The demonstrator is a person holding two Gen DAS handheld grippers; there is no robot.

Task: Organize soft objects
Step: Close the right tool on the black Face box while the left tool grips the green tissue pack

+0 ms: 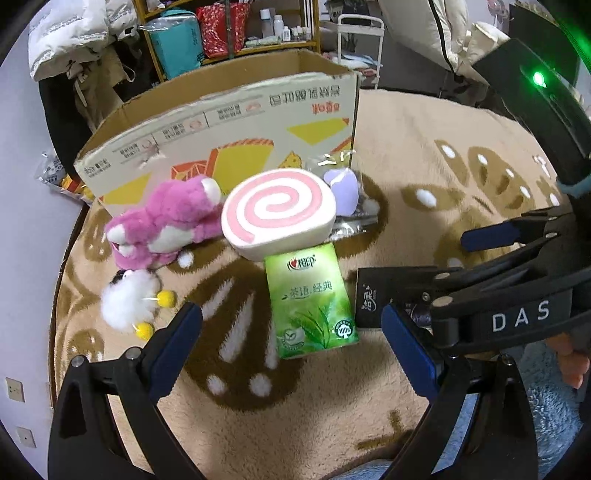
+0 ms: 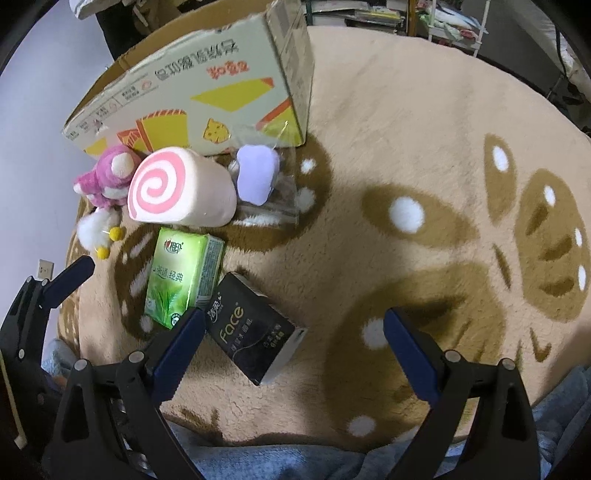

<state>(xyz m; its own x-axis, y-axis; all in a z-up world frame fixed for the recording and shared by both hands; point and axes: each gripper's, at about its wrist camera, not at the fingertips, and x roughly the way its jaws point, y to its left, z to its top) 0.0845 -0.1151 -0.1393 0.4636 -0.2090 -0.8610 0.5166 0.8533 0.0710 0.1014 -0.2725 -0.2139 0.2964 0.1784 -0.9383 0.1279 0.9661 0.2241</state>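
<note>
Several soft things lie on a round beige rug (image 1: pixel 424 140) in front of an open cardboard box (image 1: pixel 221 129): a pink plush (image 1: pixel 162 225), a pink-swirl roll cushion (image 1: pixel 277 210), a purple plush in a clear bag (image 1: pixel 343 188) and a white fluffy toy (image 1: pixel 125 302). A green tissue pack (image 1: pixel 312 306) lies between the fingers of my open left gripper (image 1: pixel 291 312), untouched. Beside it a black tissue pack (image 2: pixel 255 332) lies between the fingers of my open right gripper (image 2: pixel 295 317), close to its left finger (image 2: pixel 181 347). The box's inside is hidden.
The box (image 2: pixel 192 85) stands at the rug's far left edge. The rug's right half (image 2: pixel 424 184) holds nothing. A yellow shelf (image 1: pixel 229 29) and a white cart (image 1: pixel 360 48) stand beyond it, a lilac wall (image 1: pixel 22 221) to the left. Blue fabric (image 2: pixel 277 461) lies under the grippers.
</note>
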